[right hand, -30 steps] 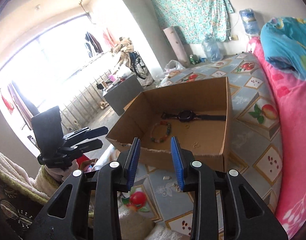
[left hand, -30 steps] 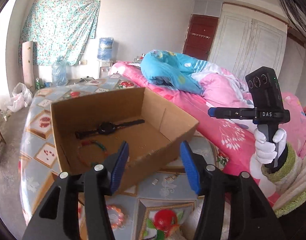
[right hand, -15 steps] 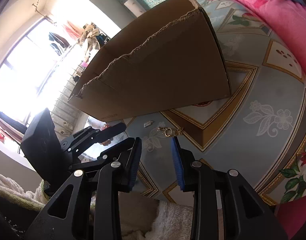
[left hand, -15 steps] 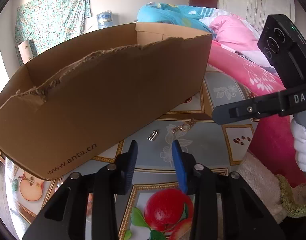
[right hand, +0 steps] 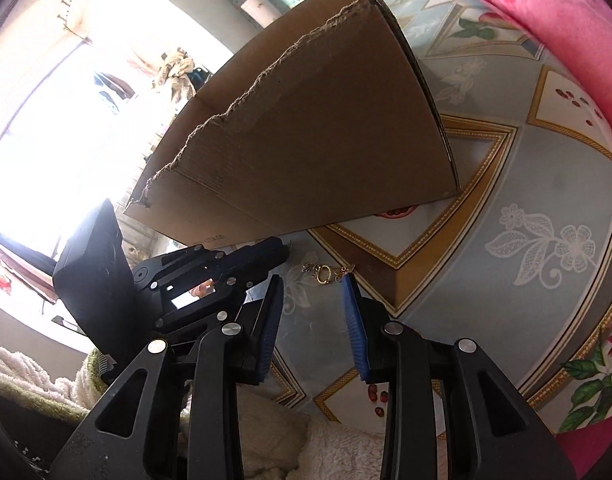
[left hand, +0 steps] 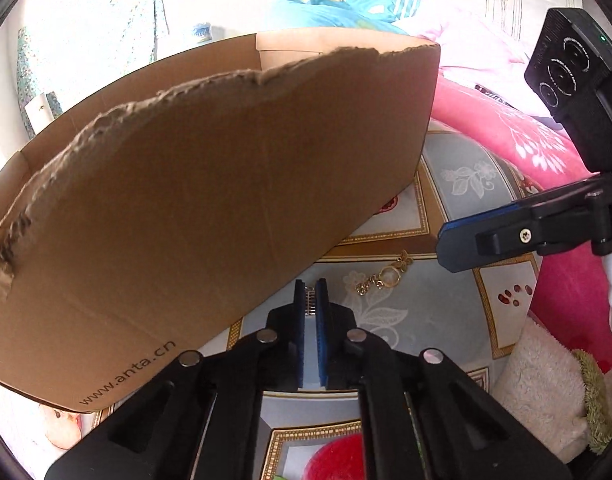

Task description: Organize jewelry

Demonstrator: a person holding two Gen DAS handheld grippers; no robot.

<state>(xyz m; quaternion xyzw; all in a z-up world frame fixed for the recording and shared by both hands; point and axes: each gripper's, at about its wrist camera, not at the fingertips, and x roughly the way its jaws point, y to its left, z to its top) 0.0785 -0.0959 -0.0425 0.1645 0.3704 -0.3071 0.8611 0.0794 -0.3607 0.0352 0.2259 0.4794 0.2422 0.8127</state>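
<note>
A small ridged silver piece (left hand: 310, 303) lies on the patterned cloth (left hand: 433, 312) by the cardboard box (left hand: 194, 208). My left gripper (left hand: 310, 294) is low over the cloth; its blue pads are closing and clamp the silver piece. A gold ring-and-butterfly trinket (left hand: 383, 276) lies just right of it. In the right wrist view this trinket (right hand: 325, 274) sits just ahead of my right gripper (right hand: 311, 282), which is open, its right pad tip by the butterfly end. The box's inside is hidden.
The box (right hand: 325, 140) fills the space ahead of both grippers, its torn wall facing me. A pink blanket (left hand: 505, 132) lies to the right. A white fluffy sleeve (left hand: 545, 392) is near the cloth's edge. The left gripper's fingers (right hand: 262, 258) cross in from the left.
Both grippers dropped from above the box to the cloth in front of it. The left jaws went from wide apart to closed on the silver piece. The right jaws kept their gap.
</note>
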